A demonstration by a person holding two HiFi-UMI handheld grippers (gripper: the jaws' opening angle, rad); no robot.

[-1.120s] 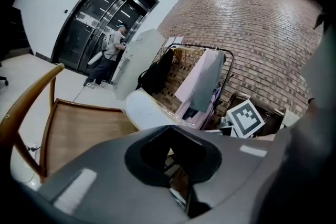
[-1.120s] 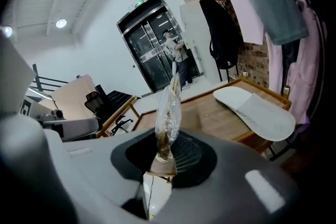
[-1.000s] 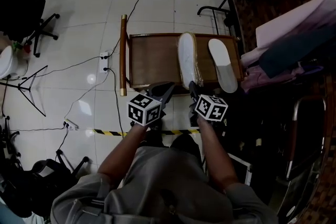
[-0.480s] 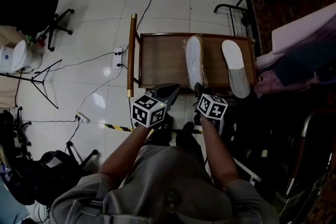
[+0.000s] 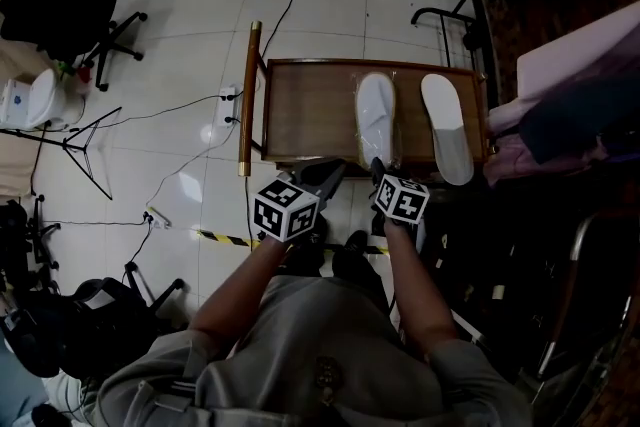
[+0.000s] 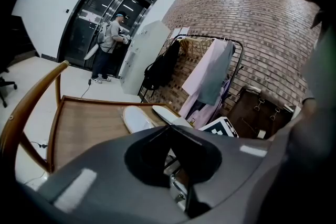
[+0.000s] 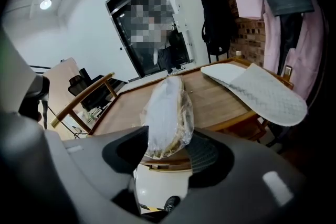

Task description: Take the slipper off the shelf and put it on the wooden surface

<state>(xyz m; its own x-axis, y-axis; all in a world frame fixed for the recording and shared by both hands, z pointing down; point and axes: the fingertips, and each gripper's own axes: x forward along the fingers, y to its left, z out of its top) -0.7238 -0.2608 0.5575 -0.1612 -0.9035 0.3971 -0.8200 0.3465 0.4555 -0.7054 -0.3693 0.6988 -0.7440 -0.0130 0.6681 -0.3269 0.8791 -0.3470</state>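
White tiles are surrounding the wooden surface (image 5: 300, 110) at frame centre, and our grippers are hiding its near edge. We are seeing the wrapped slipper (image 5: 376, 115) lying on it, its near end between the right gripper (image 5: 379, 172) jaws, which have just been opening and are standing apart. Lower centre, the left gripper (image 5: 333, 175) is hovering pinched together, empty. At right, a second slipper (image 5: 446, 140) is overhanging the edge.
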